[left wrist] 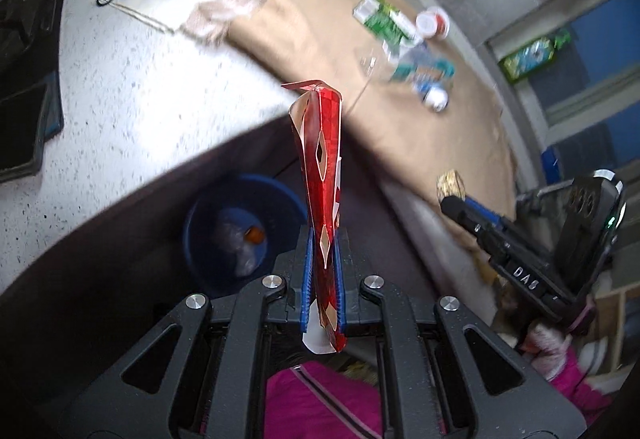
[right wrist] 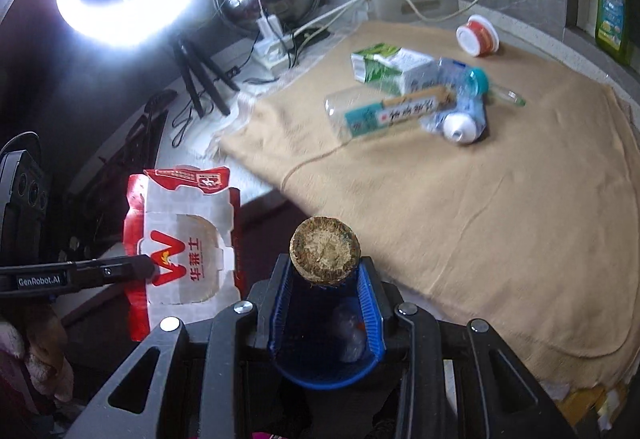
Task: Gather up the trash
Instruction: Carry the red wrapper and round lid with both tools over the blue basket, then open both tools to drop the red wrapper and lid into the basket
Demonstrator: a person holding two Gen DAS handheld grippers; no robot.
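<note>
**Both grippers carrying trash over the blue bin**

Writing first: the left gripper (right wrist: 150,267), seen from the right wrist view, is bearing the words "GenRobot.AI" on its arm, and the right gripper (left wrist: 450,195), seen from the left wrist view, is showing "DAS" in white letters. The red-and-white paper food box (right wrist: 180,243) is showing a large red and yellow "W" mark with three red Chinese characters beside it and a red flap on top with more print too small to read. On the tan cloth (right wrist: 460,219), a clear plastic bottle (right wrist: 384,111) is wearing a teal and tan label with Chinese writing, blurred.

The left gripper (left wrist: 323,235) is clamping the flattened box (left wrist: 320,167) edge-on between its blue pads, jaws nearly shut on it; the box is standing up out of the jaws, glossy red with diamond cut-outs, crumpled at the top. Just beyond it, below the edge of the speckled counter (left wrist: 140,99), the blue bin (left wrist: 208,239) is sitting with clear wrapping and something orange inside.

The right gripper (right wrist: 325,271) is gripping a round, brownish, crumbly-faced disc (right wrist: 325,253) between its fingertips, jaws partly open around it, above the bin's blue rim (right wrist: 320,379).

Remaining on the cloth: a green-and-white carton (right wrist: 388,69), a crushed bottle with a teal cap (right wrist: 468,95), and a red-and-white lidded cup (right wrist: 478,35).
</note>
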